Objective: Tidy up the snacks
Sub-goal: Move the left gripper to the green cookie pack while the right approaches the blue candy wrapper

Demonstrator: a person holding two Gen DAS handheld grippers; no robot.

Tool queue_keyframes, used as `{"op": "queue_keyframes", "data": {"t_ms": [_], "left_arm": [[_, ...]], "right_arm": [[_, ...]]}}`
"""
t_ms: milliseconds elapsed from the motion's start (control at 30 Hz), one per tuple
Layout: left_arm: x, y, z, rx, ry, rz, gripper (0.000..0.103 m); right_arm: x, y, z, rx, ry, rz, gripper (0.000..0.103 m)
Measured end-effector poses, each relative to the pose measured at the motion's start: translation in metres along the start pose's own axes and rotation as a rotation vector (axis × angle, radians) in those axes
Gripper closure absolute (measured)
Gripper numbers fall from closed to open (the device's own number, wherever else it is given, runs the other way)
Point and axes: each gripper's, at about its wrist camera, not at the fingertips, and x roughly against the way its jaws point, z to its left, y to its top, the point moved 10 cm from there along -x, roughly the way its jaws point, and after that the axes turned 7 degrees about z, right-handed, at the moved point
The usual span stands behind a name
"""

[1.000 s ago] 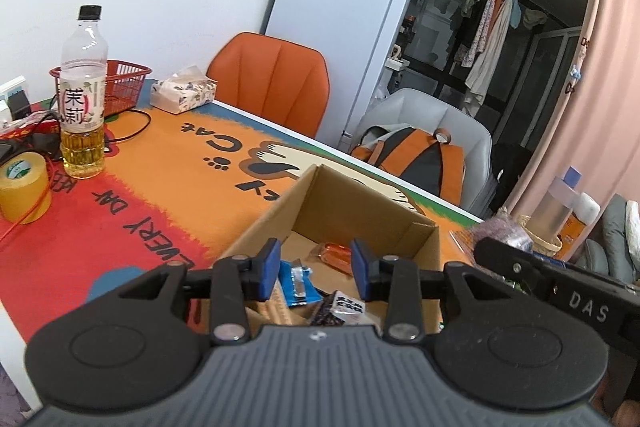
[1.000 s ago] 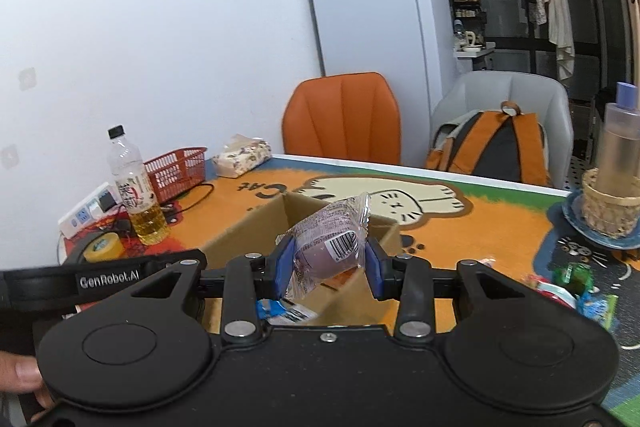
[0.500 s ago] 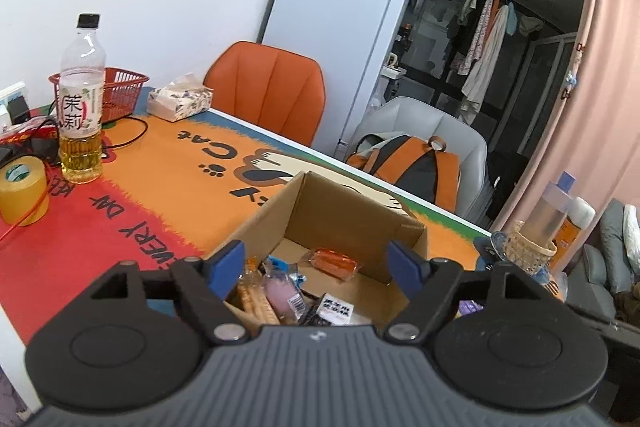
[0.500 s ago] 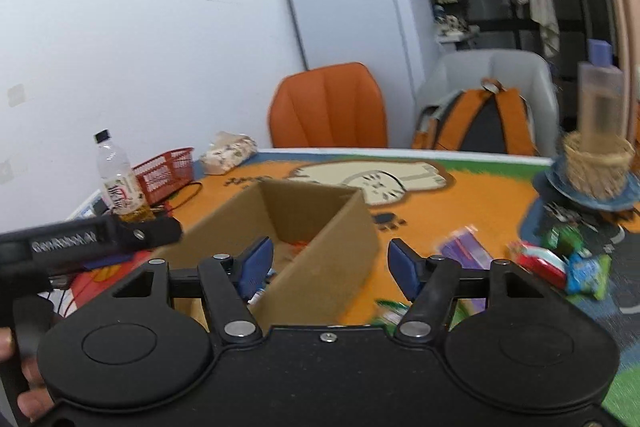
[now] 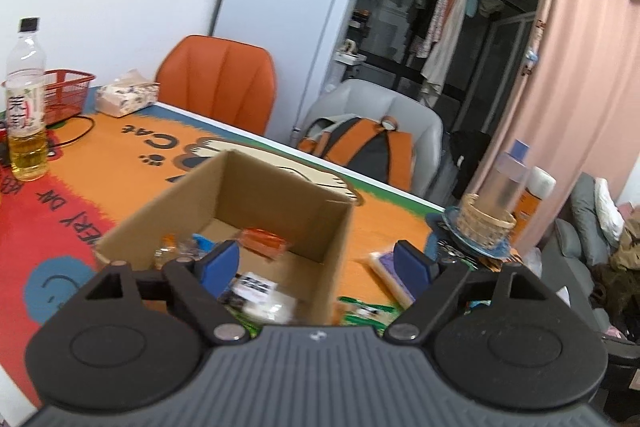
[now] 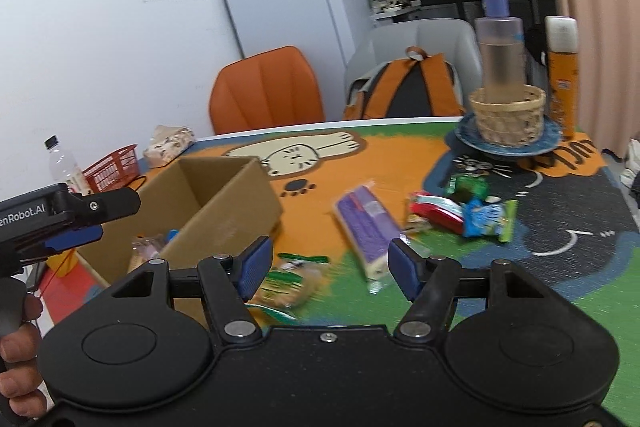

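On the table mat (image 5: 120, 163) I read "Cat" upside down beside a paw print, and part of a line, "ERY DAY", along its red stretch. The tea bottle (image 5: 25, 99) carried a label with two Chinese characters, 茉莉. My left gripper's body (image 6: 28, 217) showed "enRobot.AI" in white. Print on the snack packets was too blurred.

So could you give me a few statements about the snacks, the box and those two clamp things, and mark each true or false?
1. The cardboard box already holds snacks. True.
2. The right hand-held gripper grips a purple packet. False: it is open and empty; the purple packet lies on the table.
3. The left hand-held gripper is open. True.
4. The tea bottle lies on its side. False: it stands upright.
5. Every snack is boxed. False: several remain outside.
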Motion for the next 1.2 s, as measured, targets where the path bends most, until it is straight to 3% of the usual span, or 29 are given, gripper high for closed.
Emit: {"op": "queue_keyframes", "data": {"t_ms": [767,1200], "left_arm": [[-0.025,-0.038,-0.084,-0.13,-0.116,0.06,0.022],[-0.065,-0.064,-0.086,-0.135,-0.058,0.11,0.035]], "right_arm": [[0.006,-0.011,-0.072,-0.101,-0.106,-0.016,0.039],[-0.011,-0.016,-0.097,-0.149,-0.087,-0.015,0.039]]}}
